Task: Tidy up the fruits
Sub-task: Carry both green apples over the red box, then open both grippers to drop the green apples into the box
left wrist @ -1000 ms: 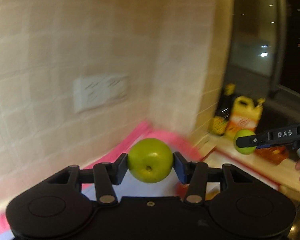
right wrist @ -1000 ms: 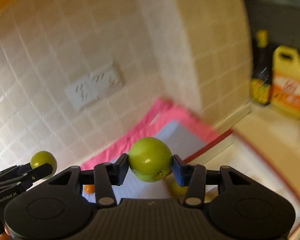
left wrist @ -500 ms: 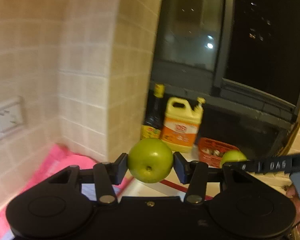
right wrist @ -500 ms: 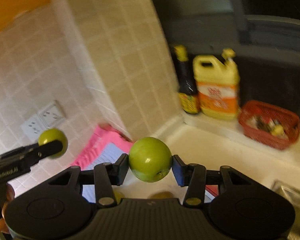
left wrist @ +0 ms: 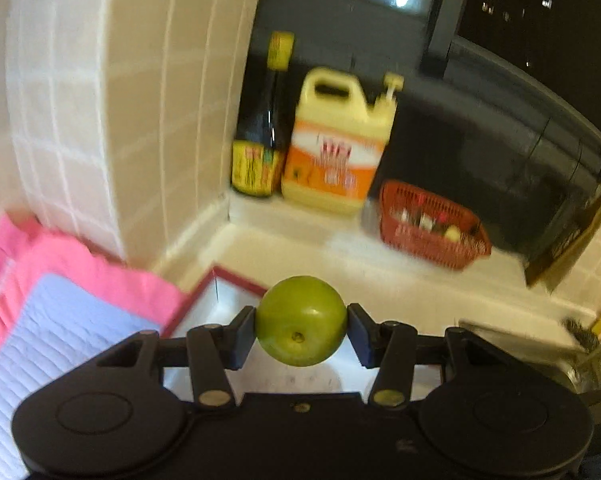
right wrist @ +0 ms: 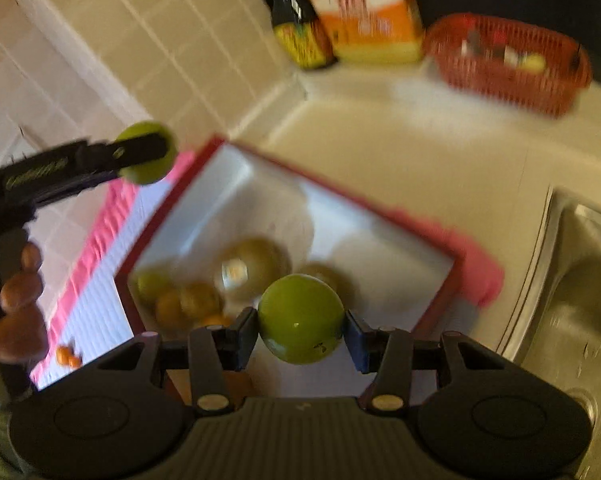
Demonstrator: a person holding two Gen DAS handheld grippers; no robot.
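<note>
Currently both loaded: left hand-held gripper was clamped on an apple, right hand-held gripper clamped on a second apple. Both were held above the red-rimmed tray on the tabletop. More fruit lay blurred in the tray's left part.

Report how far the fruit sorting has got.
Done: several fruits already lie in the red-rimmed tray. In hand: the left tongs grip one green apple and the right tongs grip another green apple above the tray. Left: set both down; a small orange fruit still lies outside.
</note>
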